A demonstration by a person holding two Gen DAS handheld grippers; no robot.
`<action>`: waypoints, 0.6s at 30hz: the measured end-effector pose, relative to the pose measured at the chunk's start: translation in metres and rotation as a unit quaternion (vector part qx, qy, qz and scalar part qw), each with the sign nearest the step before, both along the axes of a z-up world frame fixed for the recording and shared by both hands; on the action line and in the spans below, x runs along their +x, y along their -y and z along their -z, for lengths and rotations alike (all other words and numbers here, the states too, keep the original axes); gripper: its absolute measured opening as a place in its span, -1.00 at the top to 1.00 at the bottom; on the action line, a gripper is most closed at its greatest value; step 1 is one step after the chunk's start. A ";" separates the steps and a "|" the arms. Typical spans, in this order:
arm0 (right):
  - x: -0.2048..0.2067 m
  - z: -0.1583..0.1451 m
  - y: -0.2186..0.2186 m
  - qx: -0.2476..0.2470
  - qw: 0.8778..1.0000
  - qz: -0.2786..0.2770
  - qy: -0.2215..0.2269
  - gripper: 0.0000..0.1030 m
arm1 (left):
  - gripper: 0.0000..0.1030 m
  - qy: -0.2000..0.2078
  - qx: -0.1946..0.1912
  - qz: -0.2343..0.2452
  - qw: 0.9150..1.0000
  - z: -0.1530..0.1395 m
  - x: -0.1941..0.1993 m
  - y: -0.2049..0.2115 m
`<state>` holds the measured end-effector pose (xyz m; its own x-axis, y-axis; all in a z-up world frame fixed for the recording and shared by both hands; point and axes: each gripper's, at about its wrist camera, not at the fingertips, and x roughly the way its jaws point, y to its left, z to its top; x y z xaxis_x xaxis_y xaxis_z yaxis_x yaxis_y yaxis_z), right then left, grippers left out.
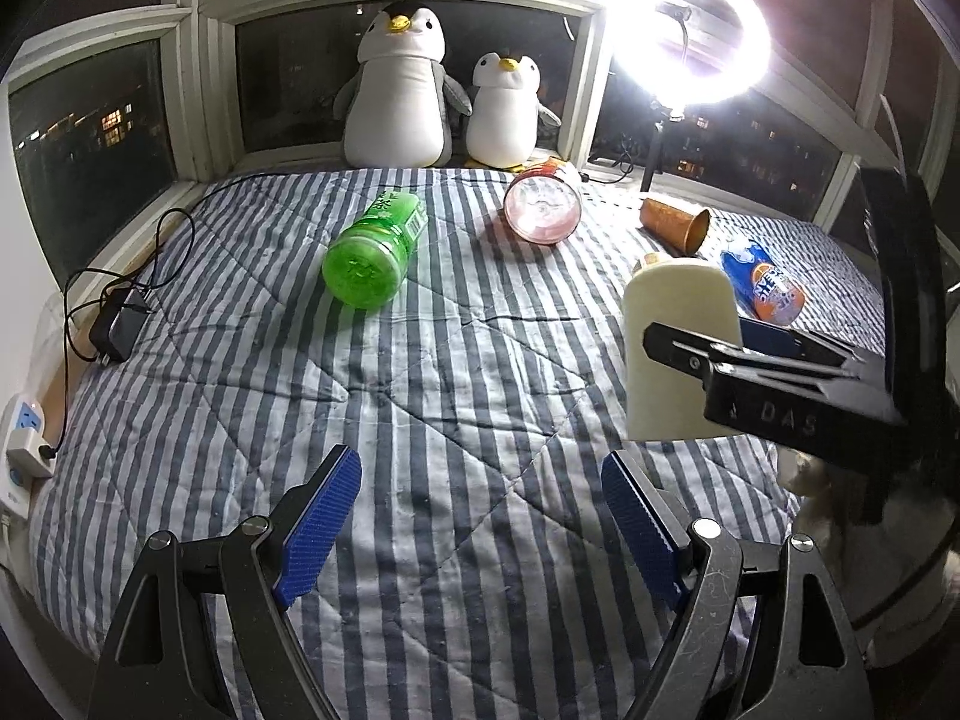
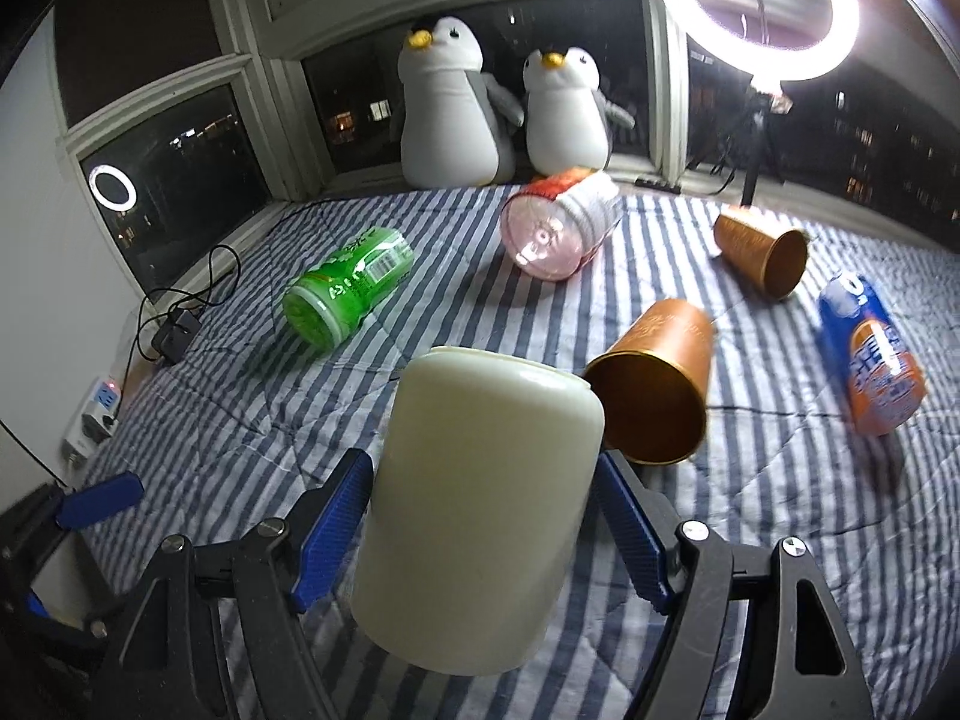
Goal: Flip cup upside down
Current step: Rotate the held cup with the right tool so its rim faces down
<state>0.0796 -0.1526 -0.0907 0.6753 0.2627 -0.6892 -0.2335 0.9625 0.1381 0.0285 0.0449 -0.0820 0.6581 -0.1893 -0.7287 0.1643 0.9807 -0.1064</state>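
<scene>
A cream-white cup sits between the blue pads of my right gripper, which is shut on it; its closed base points up and away from the camera. In the left wrist view the same cup shows at the right, bottom end up, held just over the striped blanket by the right gripper. My left gripper is open and empty, low over the blanket to the left of the cup.
Lying on the blanket: a green bottle, a pink cup, two brown paper cups, and a blue-orange bottle. Two penguin plushies and a ring light stand at the window. A charger lies at left.
</scene>
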 end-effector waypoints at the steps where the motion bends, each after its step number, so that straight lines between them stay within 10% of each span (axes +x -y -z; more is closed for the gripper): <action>1: -0.003 0.000 0.002 -0.007 1.000 0.003 0.011 -0.41 | -0.65 0.000 -0.001 0.000 1.000 0.000 0.000 0.001; 18: -0.040 0.027 -0.003 -0.097 0.991 0.003 0.097 -0.41 | -0.65 -0.006 -0.001 0.006 1.000 0.005 0.003 0.005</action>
<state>0.0400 -0.1495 -0.1175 0.8009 0.1339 -0.5837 -0.2325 0.9678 -0.0970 0.0316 0.0402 -0.0870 0.6472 -0.1978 -0.7362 0.1747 0.9785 -0.1093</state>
